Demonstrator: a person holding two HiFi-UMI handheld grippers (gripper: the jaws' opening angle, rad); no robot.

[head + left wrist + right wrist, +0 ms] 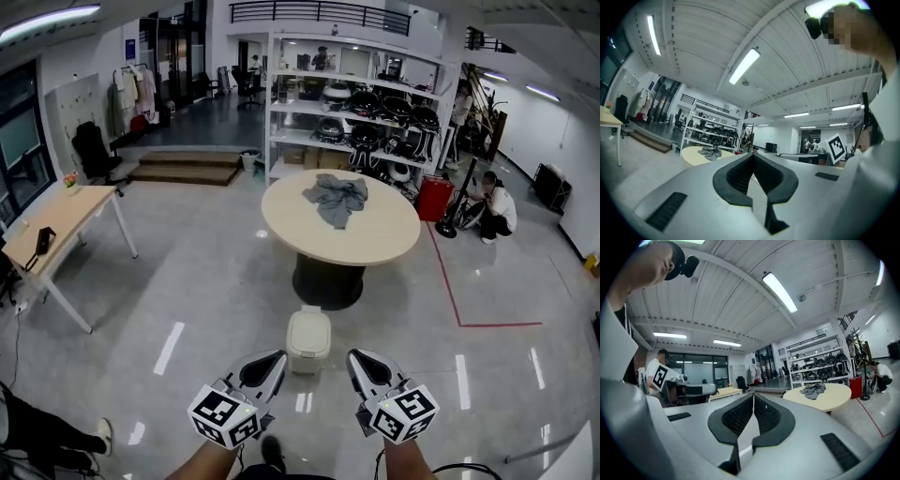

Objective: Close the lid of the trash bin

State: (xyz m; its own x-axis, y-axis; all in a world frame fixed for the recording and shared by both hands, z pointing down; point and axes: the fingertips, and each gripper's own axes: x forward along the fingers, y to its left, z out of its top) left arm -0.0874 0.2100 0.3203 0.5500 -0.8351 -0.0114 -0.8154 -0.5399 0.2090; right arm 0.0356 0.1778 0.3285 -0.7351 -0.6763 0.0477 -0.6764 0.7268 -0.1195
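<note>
A small cream trash bin stands on the glossy floor in front of a round table, and its lid lies flat on top. In the head view my left gripper hangs just left of the bin and my right gripper just right of it, both above floor level and apart from it. Each has its jaws pressed together with nothing between them. The left gripper and right gripper views point up across the room, so neither shows the bin.
A round beige table with a grey cloth stands behind the bin. Shelving with helmets is at the back. A person crouches by a red bin. A wooden desk is at left. Red tape marks the floor.
</note>
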